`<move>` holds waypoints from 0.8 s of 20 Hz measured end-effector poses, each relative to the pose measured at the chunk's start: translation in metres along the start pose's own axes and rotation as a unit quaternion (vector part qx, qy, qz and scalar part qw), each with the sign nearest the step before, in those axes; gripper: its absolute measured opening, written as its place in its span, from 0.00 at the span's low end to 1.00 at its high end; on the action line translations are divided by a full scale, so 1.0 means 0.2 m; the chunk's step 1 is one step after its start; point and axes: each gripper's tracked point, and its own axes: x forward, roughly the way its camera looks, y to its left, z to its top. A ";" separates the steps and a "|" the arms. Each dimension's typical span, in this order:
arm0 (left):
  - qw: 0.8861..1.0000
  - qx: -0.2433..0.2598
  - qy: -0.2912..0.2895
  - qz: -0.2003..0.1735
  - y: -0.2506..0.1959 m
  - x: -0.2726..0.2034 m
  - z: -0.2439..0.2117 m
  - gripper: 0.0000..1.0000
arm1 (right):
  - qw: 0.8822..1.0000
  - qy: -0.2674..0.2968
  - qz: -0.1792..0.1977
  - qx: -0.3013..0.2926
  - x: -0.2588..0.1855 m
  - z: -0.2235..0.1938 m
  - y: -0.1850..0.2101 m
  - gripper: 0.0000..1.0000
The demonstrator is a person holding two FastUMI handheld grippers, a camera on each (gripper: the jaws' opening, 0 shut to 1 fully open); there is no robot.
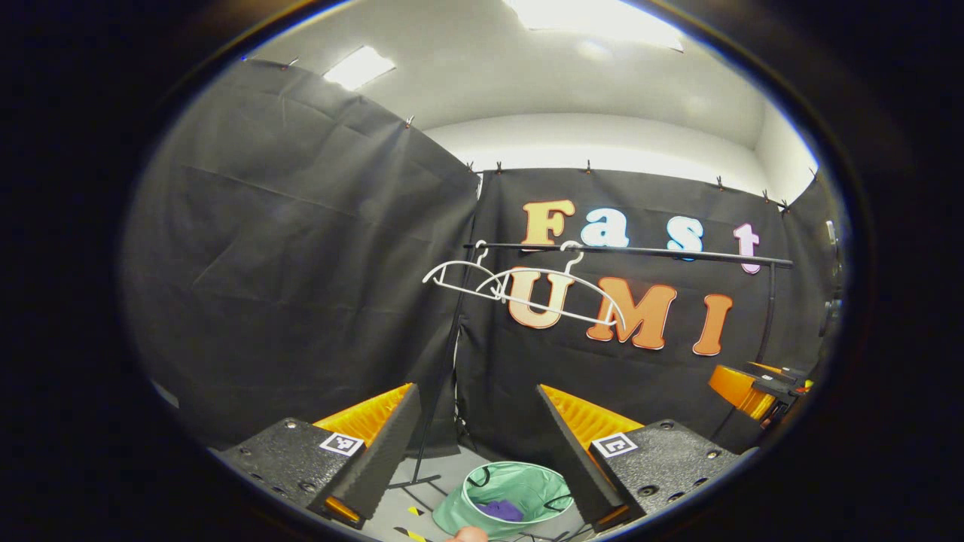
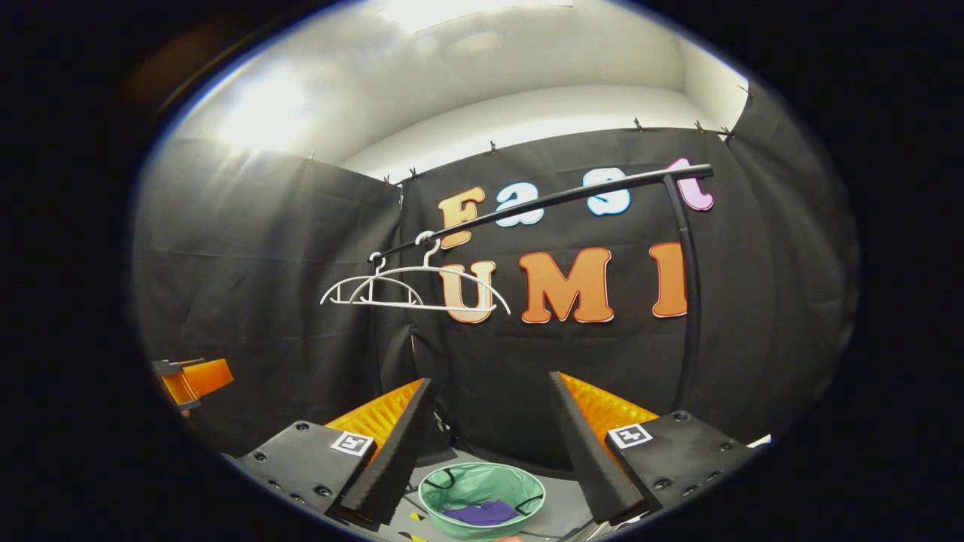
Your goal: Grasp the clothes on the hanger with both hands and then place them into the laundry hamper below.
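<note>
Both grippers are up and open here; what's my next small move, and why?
Probably just draw both hands back and stop. The white wire hangers on the black rail hang bare, the purple garment lies inside the green laundry hamper, and both grippers stand open, holding nothing.

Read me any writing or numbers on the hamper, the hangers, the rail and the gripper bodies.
No readable text on any of them.
Left gripper: its square tag carries a black-and-white block pattern, no letters.
Right gripper: its square tag is the same.
Hamper, hangers, rail: no writing visible.
</note>
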 end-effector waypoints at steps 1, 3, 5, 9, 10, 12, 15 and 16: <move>1.000 0.004 -0.005 0.001 0.00 0.00 0.01 0.92 | 1.000 -0.002 0.002 0.001 -0.02 0.00 0.00 0.98; 1.000 0.008 -0.017 0.003 -0.01 0.00 0.03 0.92 | 1.000 -0.005 0.004 0.002 -0.04 0.00 -0.01 0.98; 1.000 0.008 -0.020 0.003 -0.02 -0.01 0.05 0.92 | 1.000 -0.005 0.002 0.001 -0.07 0.00 -0.03 0.89; 1.000 0.009 -0.019 -0.004 -0.03 -0.03 0.05 0.92 | 1.000 -0.007 -0.008 0.001 -0.10 0.00 -0.07 0.89; 1.000 0.009 -0.017 -0.008 -0.03 -0.03 0.04 0.92 | 1.000 -0.008 -0.012 0.001 -0.11 0.01 -0.07 0.89; 1.000 0.009 -0.014 -0.013 -0.02 -0.02 0.03 0.92 | 1.000 -0.009 -0.018 -0.002 -0.16 0.01 -0.05 0.89; 1.000 0.005 -0.011 -0.025 -0.04 -0.04 0.04 0.92 | 1.000 -0.010 -0.024 -0.006 -0.19 0.01 -0.06 0.92; 1.000 0.005 -0.011 -0.028 -0.03 -0.04 0.05 0.92 | 1.000 -0.011 -0.026 -0.007 -0.20 0.02 -0.07 0.95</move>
